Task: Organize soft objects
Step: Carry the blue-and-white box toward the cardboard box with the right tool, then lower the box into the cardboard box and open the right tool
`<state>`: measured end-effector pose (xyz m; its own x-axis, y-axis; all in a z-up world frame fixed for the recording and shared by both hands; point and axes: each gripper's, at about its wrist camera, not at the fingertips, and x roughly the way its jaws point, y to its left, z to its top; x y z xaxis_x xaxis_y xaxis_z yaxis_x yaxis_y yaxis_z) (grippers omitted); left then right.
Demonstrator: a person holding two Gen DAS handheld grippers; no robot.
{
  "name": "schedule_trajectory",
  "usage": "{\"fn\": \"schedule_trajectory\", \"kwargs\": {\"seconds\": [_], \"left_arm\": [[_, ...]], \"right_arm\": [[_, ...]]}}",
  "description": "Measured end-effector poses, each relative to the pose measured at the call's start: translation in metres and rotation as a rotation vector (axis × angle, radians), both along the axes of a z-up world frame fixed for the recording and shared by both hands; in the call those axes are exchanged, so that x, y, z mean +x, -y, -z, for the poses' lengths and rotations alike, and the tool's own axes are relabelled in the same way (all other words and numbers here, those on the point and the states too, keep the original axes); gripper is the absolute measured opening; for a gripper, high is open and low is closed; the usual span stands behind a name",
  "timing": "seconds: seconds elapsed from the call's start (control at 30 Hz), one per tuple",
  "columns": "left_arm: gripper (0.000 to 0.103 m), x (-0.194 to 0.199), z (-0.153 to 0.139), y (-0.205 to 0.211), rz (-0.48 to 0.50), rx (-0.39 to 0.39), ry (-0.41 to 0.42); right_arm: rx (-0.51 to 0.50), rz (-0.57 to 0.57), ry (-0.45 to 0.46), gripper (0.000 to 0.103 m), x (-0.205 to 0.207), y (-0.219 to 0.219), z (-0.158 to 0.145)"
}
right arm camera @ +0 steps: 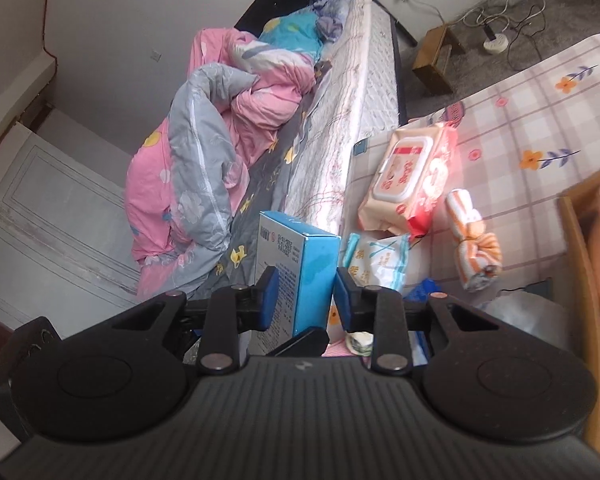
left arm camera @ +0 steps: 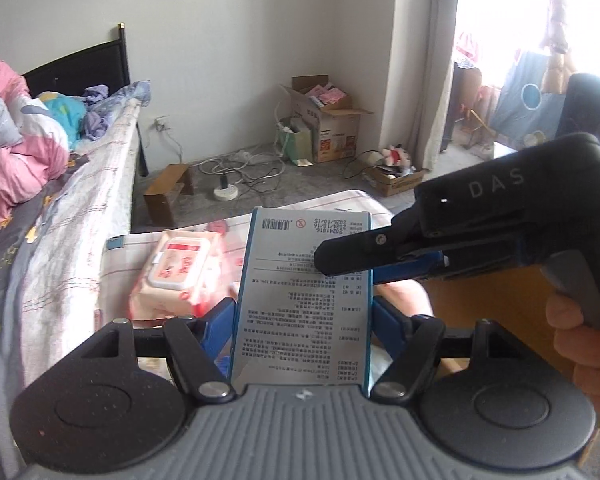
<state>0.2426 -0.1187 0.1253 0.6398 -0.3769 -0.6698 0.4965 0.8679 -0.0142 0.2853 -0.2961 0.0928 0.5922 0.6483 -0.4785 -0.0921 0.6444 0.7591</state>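
Evidently both tools clamp the blue box (left arm camera: 304, 300), its lower end hidden behind them.

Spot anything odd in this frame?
Yes: both grippers are on one blue box. The left gripper clamps its edges, and the right gripper jaws appear closed across it too. It looks like a stiff carton, not a soft item. The wipes pack and rolled towel lie on the tablecloth.
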Motion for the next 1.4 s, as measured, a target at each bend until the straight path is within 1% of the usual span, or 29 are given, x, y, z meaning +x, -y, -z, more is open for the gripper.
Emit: {"fn": "schedule_trajectory", "kwargs": {"seconds": [0.13,0.27,0.4,0.53,0.57,0.6,0.63,0.77,0.83,0.9,0.97,1.0,1.1,1.2,1.23,1.3,1.37,1.4], "left_arm": [[0.073,-0.011,0.009,0.058,0.081,-0.031,-0.039],[0.073,-0.022,0.023,0.111,0.145,-0.036,-0.073],[0.072,-0.033,0.046,0.16,0.202,-0.022,-0.109],[0.073,-0.04,0.072,0.191,0.257,0.022,-0.133],[0.074,-0.04,0.079,0.195,0.266,0.041,-0.134],[0.074,-0.039,0.084,0.197,0.267,0.058,-0.136],[0.074,-0.04,0.088,0.199,0.266,0.07,-0.14],[0.074,-0.036,0.096,0.194,0.242,0.082,-0.157],[0.074,-0.03,0.094,0.185,0.22,0.078,-0.159],[0.074,-0.027,0.091,0.175,0.197,0.071,-0.157],[0.074,-0.02,0.087,0.168,0.177,0.063,-0.155],[0.074,-0.018,0.085,0.164,0.169,0.059,-0.154],[0.074,-0.016,0.08,0.152,0.146,0.047,-0.151],[0.074,-0.016,0.078,0.145,0.135,0.042,-0.146],[0.074,-0.015,0.078,0.144,0.132,0.042,-0.144],[0.074,-0.016,0.078,0.142,0.13,0.042,-0.141],[0.074,-0.016,0.079,0.14,0.131,0.04,-0.14],[0.074,-0.018,0.079,0.138,0.132,0.038,-0.139]], "right_arm": [[-0.029,0.079,-0.01,0.028,-0.032,0.065,0.003],[-0.056,0.141,-0.028,0.028,-0.061,0.123,0.012],[-0.082,0.178,-0.055,0.027,-0.082,0.176,0.029],[-0.116,0.187,-0.098,0.027,-0.092,0.211,0.052],[-0.132,0.185,-0.114,0.026,-0.092,0.219,0.061],[-0.149,0.182,-0.133,0.021,-0.092,0.224,0.07],[-0.163,0.183,-0.153,0.019,-0.09,0.227,0.078],[-0.247,0.185,-0.256,0.019,-0.073,0.241,0.126],[-0.285,0.193,-0.279,0.02,-0.061,0.243,0.146],[-0.263,0.196,-0.28,0.02,-0.051,0.25,0.155],[-0.271,0.189,-0.278,0.02,-0.039,0.252,0.16],[-0.274,0.18,-0.276,0.02,-0.026,0.252,0.161],[-0.243,0.145,-0.275,0.019,-0.007,0.25,0.162],[-0.244,0.108,-0.243,0.019,0.008,0.24,0.158],[-0.272,0.094,-0.233,0.02,0.014,0.236,0.158],[-0.368,0.1,-0.215,0.023,0.021,0.227,0.156],[-0.443,0.094,-0.197,0.03,0.026,0.219,0.156],[-0.477,0.092,-0.186,0.036,0.026,0.214,0.155]]}}
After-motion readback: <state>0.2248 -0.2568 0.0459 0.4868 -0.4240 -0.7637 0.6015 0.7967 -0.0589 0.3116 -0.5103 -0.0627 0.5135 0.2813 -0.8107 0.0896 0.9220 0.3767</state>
